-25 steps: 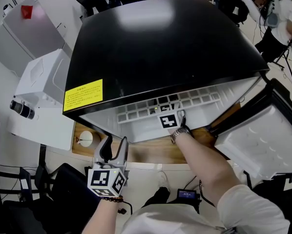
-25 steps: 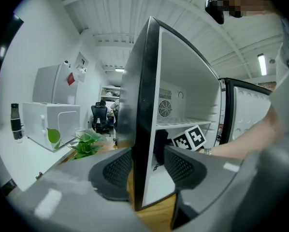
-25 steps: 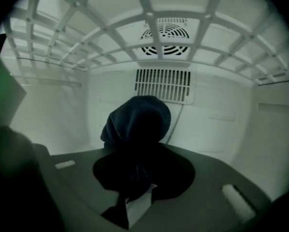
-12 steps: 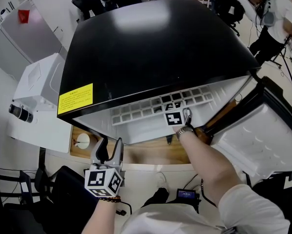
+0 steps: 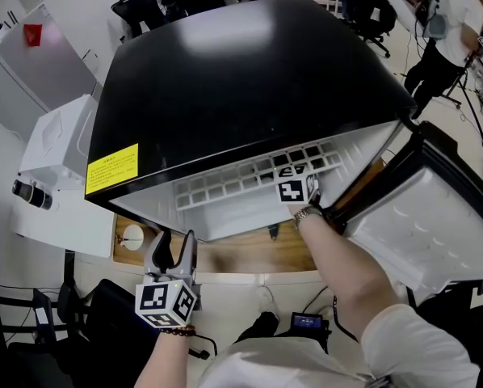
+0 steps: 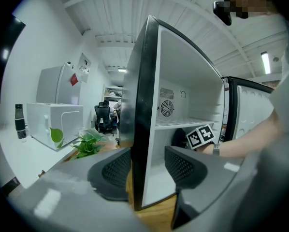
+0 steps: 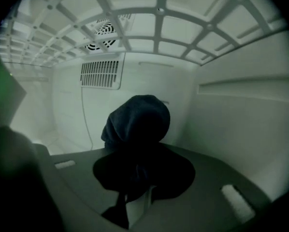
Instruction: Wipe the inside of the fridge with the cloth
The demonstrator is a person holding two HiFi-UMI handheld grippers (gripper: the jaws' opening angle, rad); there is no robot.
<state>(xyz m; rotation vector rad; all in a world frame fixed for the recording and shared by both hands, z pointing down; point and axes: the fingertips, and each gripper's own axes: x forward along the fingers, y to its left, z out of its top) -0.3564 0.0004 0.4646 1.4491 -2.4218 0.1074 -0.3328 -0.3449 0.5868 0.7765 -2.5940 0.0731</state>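
The black-topped fridge stands with its door swung open to the right. My right gripper reaches into the white compartment under the grid shelf; in the head view only its marker cube shows. It is shut on a bunched dark cloth, which it holds in front of the back wall near the right side wall. My left gripper hangs outside at the fridge's front left corner, open, with nothing between its fingers. From the left gripper view the cloth and the right cube show below the shelf.
A vent grille and a fan sit on the fridge's back wall. The fridge stands on a wooden table. A white appliance and a black bottle are at the left, a potted plant beside them. A person stands at the back right.
My right gripper has slid to the right inside the fridge with the cloth in it. The left gripper has stayed where it was.
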